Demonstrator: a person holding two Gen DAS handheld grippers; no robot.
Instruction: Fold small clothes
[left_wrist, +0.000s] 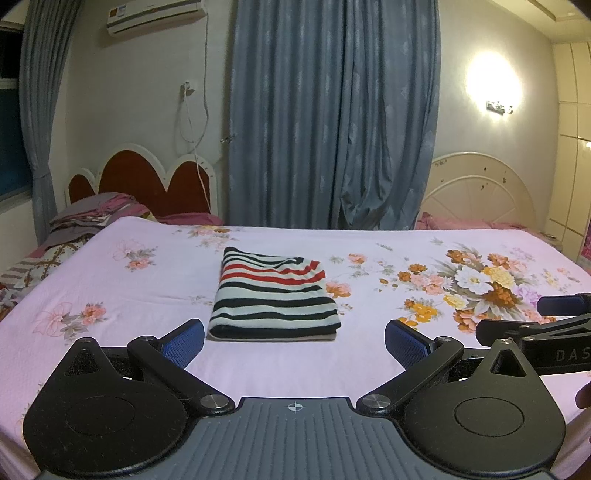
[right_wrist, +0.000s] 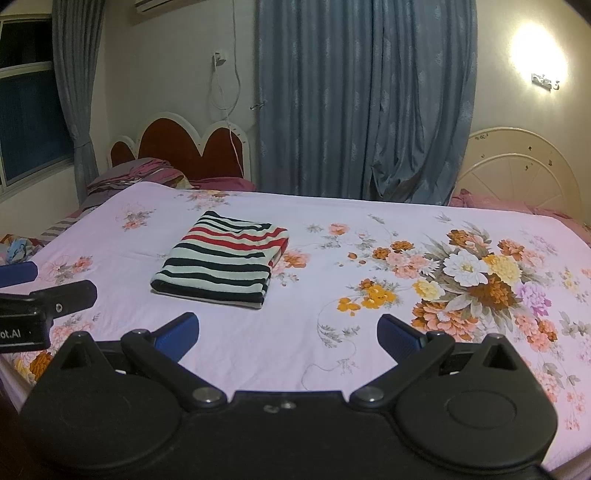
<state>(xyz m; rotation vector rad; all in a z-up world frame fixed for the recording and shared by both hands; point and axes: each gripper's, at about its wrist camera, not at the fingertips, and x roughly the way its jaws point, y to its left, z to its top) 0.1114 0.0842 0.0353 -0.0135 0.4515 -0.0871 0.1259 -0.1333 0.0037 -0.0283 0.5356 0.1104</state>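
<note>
A small striped garment (left_wrist: 273, 295), black, white and red, lies folded into a neat rectangle on the pink floral bedsheet (left_wrist: 147, 354). It also shows in the right wrist view (right_wrist: 221, 258), left of centre. My left gripper (left_wrist: 294, 343) is open and empty, just in front of the garment's near edge. My right gripper (right_wrist: 288, 338) is open and empty, in front of and to the right of the garment. The right gripper's fingers (left_wrist: 561, 306) show at the left view's right edge; the left gripper's fingers (right_wrist: 18, 273) show at the right view's left edge.
A big flower print (right_wrist: 472, 280) covers the sheet's right side. Pillows and bedding (left_wrist: 92, 218) are piled at the far left by a red headboard (left_wrist: 147, 181). Blue curtains (left_wrist: 332, 118) hang behind the bed. A white headboard (left_wrist: 480, 195) stands at the far right.
</note>
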